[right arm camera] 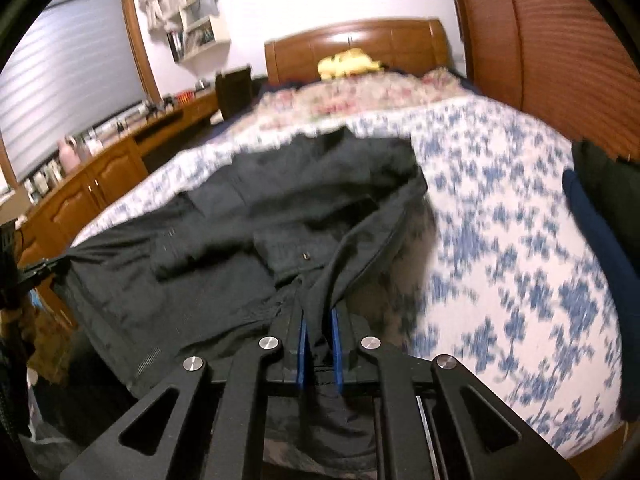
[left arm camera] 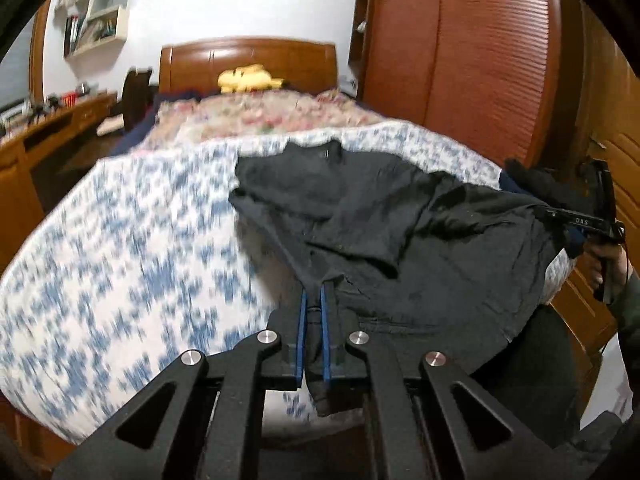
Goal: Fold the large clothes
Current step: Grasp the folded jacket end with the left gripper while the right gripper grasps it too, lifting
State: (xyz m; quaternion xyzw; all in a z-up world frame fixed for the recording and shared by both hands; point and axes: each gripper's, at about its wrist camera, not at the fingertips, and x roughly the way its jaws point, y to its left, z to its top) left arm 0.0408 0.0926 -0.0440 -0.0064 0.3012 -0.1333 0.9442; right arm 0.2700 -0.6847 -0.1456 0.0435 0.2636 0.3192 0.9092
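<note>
A large black garment (left arm camera: 400, 216) lies rumpled on the bed's blue-and-white flowered sheet (left arm camera: 120, 240), with its near edge lifted off the sheet. My left gripper (left arm camera: 315, 292) is shut on the garment's near hem, and cloth hangs down between its blue pads (left arm camera: 326, 332). At the far right of the left wrist view, the right gripper (left arm camera: 560, 216) holds the hem's other end. In the right wrist view, my right gripper (right arm camera: 319, 316) is shut on a fold of the same black garment (right arm camera: 248, 216). The left gripper (right arm camera: 52, 268) shows at the left edge, pulling the cloth taut.
A wooden headboard (left arm camera: 248, 64) and a yellow plush toy (left arm camera: 248, 78) sit at the bed's far end, beyond a floral quilt (left arm camera: 260, 116). A wooden desk (right arm camera: 100, 176) runs along the left. A wardrobe (left arm camera: 460, 60) stands on the right. Dark clothes (right arm camera: 600, 200) lie at the bed's right edge.
</note>
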